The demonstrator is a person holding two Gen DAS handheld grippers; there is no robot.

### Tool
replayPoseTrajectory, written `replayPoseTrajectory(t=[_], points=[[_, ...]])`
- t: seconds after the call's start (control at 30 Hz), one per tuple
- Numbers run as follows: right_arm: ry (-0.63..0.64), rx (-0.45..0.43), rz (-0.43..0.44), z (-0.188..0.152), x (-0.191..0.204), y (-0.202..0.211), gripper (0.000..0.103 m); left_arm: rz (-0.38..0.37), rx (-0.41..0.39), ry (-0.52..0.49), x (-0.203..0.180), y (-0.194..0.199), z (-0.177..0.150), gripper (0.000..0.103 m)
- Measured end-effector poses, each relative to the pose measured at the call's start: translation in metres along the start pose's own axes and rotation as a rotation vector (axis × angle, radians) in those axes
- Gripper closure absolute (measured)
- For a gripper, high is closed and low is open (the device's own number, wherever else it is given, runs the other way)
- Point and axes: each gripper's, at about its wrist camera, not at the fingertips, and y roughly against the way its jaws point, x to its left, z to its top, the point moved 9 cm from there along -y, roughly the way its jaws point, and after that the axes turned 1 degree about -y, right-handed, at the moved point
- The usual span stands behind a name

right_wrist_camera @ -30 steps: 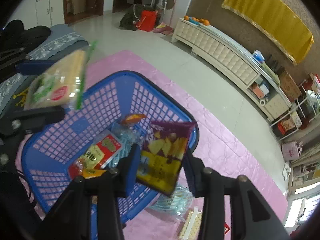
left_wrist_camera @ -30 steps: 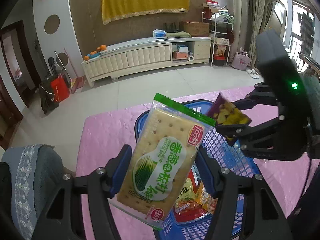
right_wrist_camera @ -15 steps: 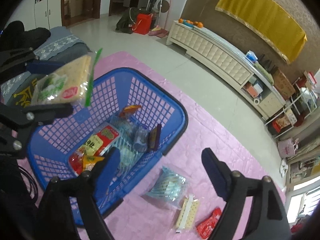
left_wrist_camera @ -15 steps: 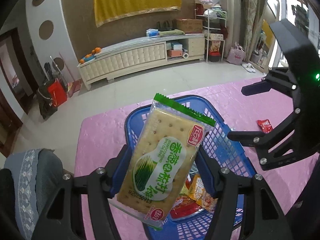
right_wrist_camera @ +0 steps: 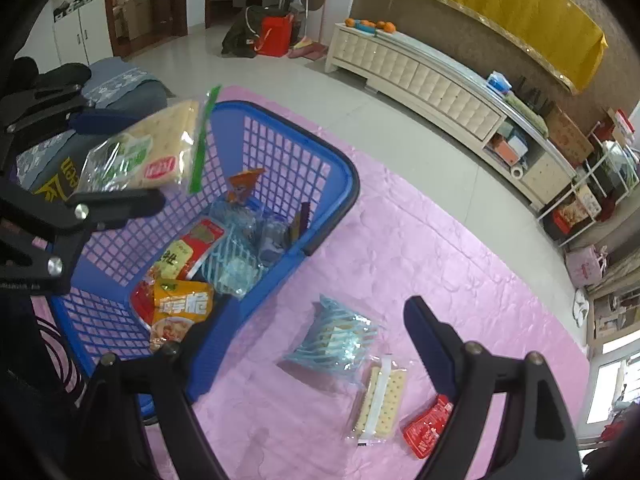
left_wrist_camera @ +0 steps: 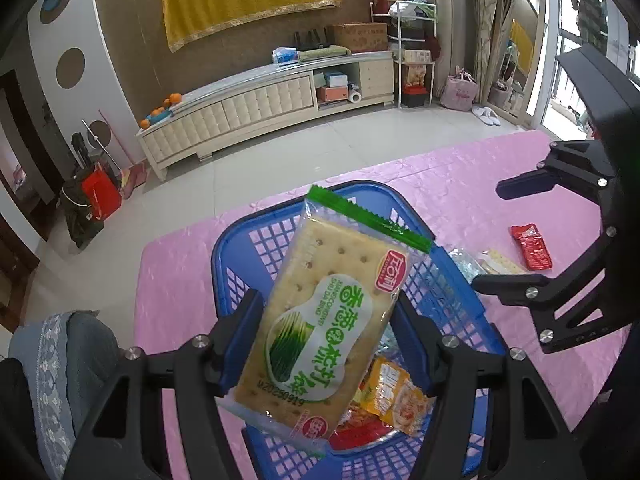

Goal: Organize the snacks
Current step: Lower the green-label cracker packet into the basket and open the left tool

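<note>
My left gripper [left_wrist_camera: 326, 332] is shut on a green-and-white cracker packet [left_wrist_camera: 332, 320] and holds it above the blue basket [left_wrist_camera: 236, 236]. The packet also shows in the right wrist view [right_wrist_camera: 148, 156], over the basket's [right_wrist_camera: 340, 204] left side. The basket holds several snack packs, among them a yellow pack [right_wrist_camera: 180, 312] and a dark purple chip bag [right_wrist_camera: 302, 220] standing on edge. My right gripper [right_wrist_camera: 308, 328] is open and empty, above the pink cloth right of the basket. Below it lie a light blue packet [right_wrist_camera: 336, 340], a clear cracker packet [right_wrist_camera: 380, 400] and a red sachet [right_wrist_camera: 428, 428].
The pink cloth [right_wrist_camera: 440, 264] covers the table; its far edge drops to the tiled floor. A grey cushioned chair [left_wrist_camera: 60, 368] stands at the left. A long white cabinet [left_wrist_camera: 260, 108] stands against the far wall.
My right gripper opened and let go of the purple chip bag, which now stands in the basket. It then moved right over the loose snacks. The left gripper kept hold of the crackers.
</note>
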Motion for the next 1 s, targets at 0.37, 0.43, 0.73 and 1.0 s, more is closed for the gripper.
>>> replayPoseTrajectory(t=[0.37, 0.43, 0.73, 1.0], points=[[-0.019, -0.025, 0.014, -0.005, -0.006, 0.008, 0.016, -0.002, -0.022, -0.032, -0.005, 0.006, 0.003, 0.021], [-0.027, -0.031, 0.019, -0.007, -0.006, 0.014, 0.016, -0.004, -0.017, -0.057, -0.012, 0.011, -0.001, 0.021], [-0.033, -0.060, 0.006, -0.024, -0.006, 0.053, 0.016, -0.013, -0.048, -0.109, -0.040, 0.046, -0.005, 0.021], [-0.040, -0.065, -0.023, -0.057, -0.016, 0.082, 0.016, -0.029, -0.077, -0.117, -0.074, 0.064, -0.003, 0.021]])
